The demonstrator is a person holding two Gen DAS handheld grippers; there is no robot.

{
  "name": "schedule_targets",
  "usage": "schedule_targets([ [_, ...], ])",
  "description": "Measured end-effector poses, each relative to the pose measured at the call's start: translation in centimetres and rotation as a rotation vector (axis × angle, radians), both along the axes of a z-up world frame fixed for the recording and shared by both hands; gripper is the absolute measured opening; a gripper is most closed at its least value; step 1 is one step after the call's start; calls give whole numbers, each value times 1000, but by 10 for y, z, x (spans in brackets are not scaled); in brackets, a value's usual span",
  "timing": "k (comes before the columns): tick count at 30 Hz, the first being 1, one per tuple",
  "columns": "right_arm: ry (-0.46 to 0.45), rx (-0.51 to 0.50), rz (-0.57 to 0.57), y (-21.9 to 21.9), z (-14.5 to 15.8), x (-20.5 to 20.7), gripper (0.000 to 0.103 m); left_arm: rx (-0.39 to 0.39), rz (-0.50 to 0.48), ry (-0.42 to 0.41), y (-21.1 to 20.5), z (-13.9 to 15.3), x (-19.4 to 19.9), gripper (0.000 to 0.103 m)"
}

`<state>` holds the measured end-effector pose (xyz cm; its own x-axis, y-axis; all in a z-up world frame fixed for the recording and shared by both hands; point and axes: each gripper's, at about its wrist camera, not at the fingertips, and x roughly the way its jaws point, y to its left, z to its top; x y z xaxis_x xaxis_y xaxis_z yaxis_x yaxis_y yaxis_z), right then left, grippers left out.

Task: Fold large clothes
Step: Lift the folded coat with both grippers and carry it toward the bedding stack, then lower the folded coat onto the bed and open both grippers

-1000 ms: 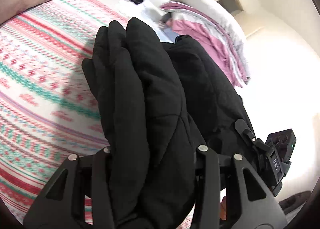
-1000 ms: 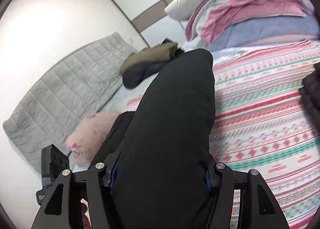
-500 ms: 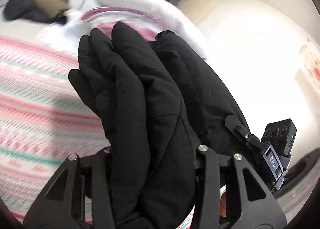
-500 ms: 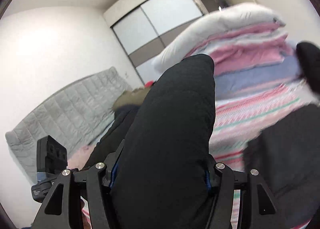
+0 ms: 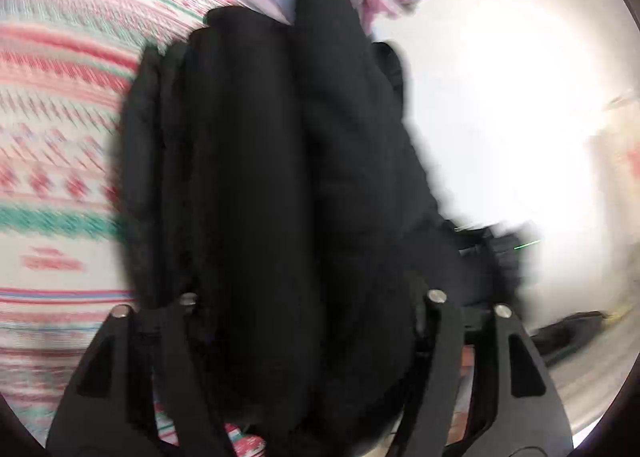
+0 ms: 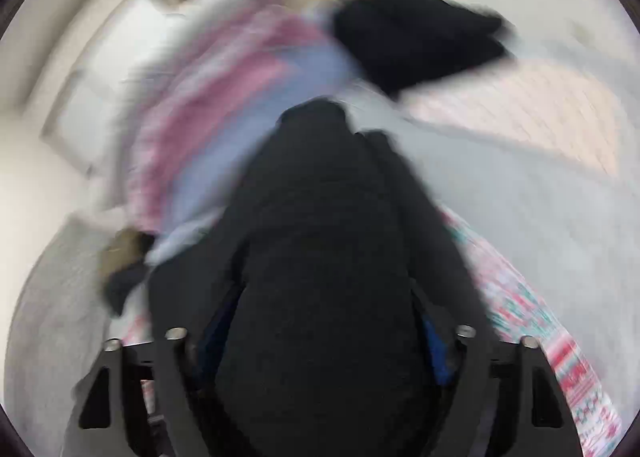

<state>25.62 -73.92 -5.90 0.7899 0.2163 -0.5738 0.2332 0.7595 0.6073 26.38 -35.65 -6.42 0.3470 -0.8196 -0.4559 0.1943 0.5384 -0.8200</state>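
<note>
Black padded jacket is bunched up thick between the left gripper arms, sticking out ahead of it over the striped patterned bedspread on its left. Its jaws have just been opening, fabric still fills the gap, but with the blur I can't tell if it's clamped. Same with the right gripper: jaws just widened, jacket between them. Pink-and-blue folded bedding sits ahead-left of it.
</note>
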Motion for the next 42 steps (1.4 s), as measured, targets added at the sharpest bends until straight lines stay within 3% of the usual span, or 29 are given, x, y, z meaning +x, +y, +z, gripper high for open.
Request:
schedule_targets([
  [1, -63, 162, 7, -18, -26, -8, 89, 20, -12, -13, 1, 0, -1, 69],
  [3, -149, 279, -13, -30, -43, -19, 89, 28, -35, -23, 3, 2, 0, 70],
  [10, -160, 171, -73, -6, -21, -38, 89, -50, -31, 90, 52, 3, 12, 72],
  [13, -180, 153, -188, -11, -11, -76, 89, -33, -7, 74, 73, 17, 7, 72],
  [16, -169, 68, -283, 5, -2, -118, 89, 11, -7, 49, 88, 34, -7, 72],
  [20, -163, -5, -354, 59, 14, -171, 89, 100, 8, 22, 99, 55, -52, 72],
  [24, -158, 17, -389, 115, 29, -209, 89, 231, 19, -50, 102, 70, -89, 72],
  [28, -191, 89, -466, 168, 47, -250, 90, 489, 14, -201, 100, 97, -118, 74],
  [30, -200, 17, -459, 193, 65, -256, 93, 614, 16, -306, 103, 114, -138, 77],
  [33, -187, -223, -414, 242, 92, -258, 100, 749, 45, -472, 119, 137, -164, 90],
  [35, -198, -361, -370, 272, 95, -262, 100, 809, 91, -525, 131, 143, -171, 94],
  [38, -188, -474, -427, 300, 81, -270, 101, 820, 129, -543, 149, 144, -175, 98],
  [42, -180, -493, -478, 315, 55, -270, 101, 786, 54, -550, 157, 134, -181, 99],
])
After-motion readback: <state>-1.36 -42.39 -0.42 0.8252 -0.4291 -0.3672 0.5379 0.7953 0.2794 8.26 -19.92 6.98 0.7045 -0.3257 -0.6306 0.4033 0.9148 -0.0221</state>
